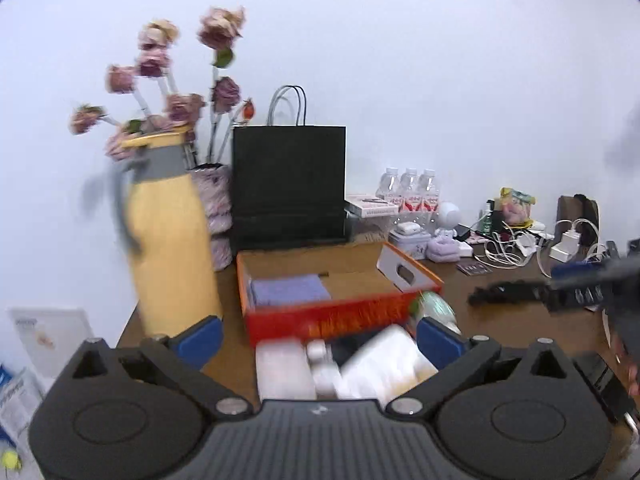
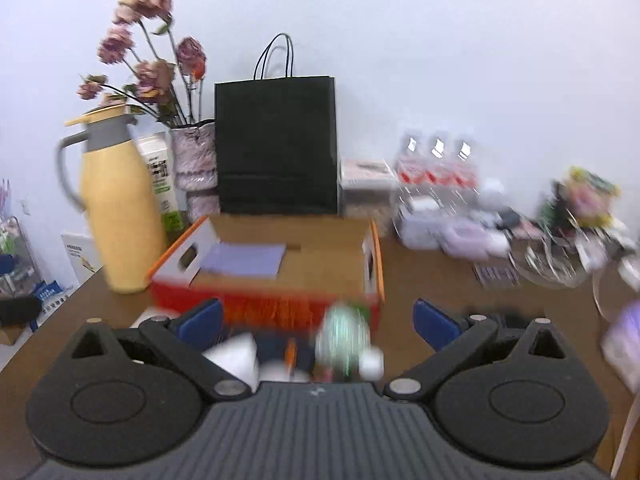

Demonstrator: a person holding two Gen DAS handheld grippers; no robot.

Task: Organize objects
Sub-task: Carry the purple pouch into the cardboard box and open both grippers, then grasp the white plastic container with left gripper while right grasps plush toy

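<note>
Status: early stage; the orange box (image 2: 276,276) near the desk's (image 2: 440,304) back edge holds only 1 purple cloth (image 2: 244,260); several blurred small items (image 2: 344,336) lie loose before it; left tool (image 1: 318,340) and right tool (image 2: 316,322) both spread, empty.

Bright even indoor light, soft shadows on white wall (image 1: 440,60), heavy motion blur on near clutter, yellow thermos (image 1: 172,240) smeared, fisheye bending, dark vignetted corners.

Three water bottles (image 1: 408,190), one black paper bag (image 1: 289,184), one yellow jug (image 1: 168,240), one orange box (image 1: 332,312).
</note>
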